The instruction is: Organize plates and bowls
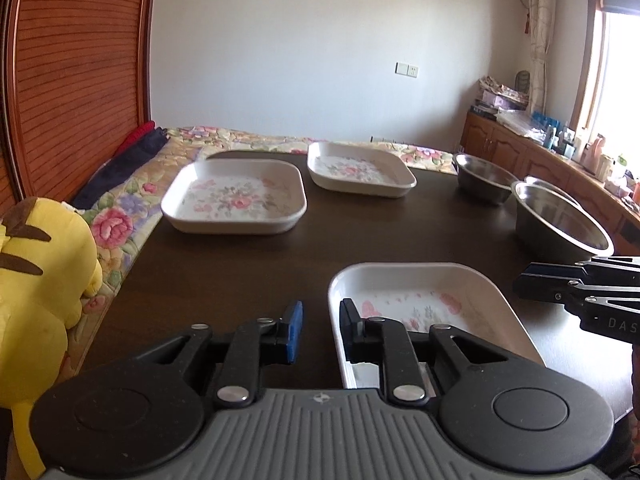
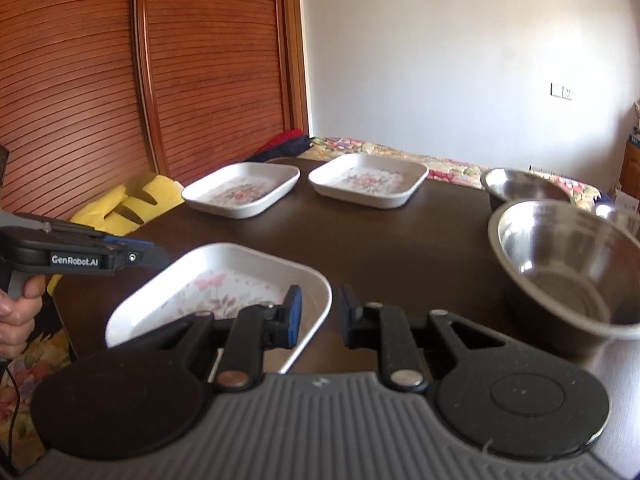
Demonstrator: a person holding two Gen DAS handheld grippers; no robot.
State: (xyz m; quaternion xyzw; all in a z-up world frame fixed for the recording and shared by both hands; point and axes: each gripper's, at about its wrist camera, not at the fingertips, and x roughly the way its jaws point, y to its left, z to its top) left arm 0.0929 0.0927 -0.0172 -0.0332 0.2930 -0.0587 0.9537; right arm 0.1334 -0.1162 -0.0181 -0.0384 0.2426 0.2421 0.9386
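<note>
Between both grippers' parted jaws sits the nearest plate's (image 1: pixel 424 300) rim.

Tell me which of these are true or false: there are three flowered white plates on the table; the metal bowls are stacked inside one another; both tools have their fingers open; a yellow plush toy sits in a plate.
1. Three flowered white plates lie on the table. True.
2. The metal bowls are stacked. False: they stand side by side.
3. The left gripper and right gripper have open fingers, holding nothing. True.
4. The yellow plush toy sits in a plate. False: it is off the table's left edge.
</note>
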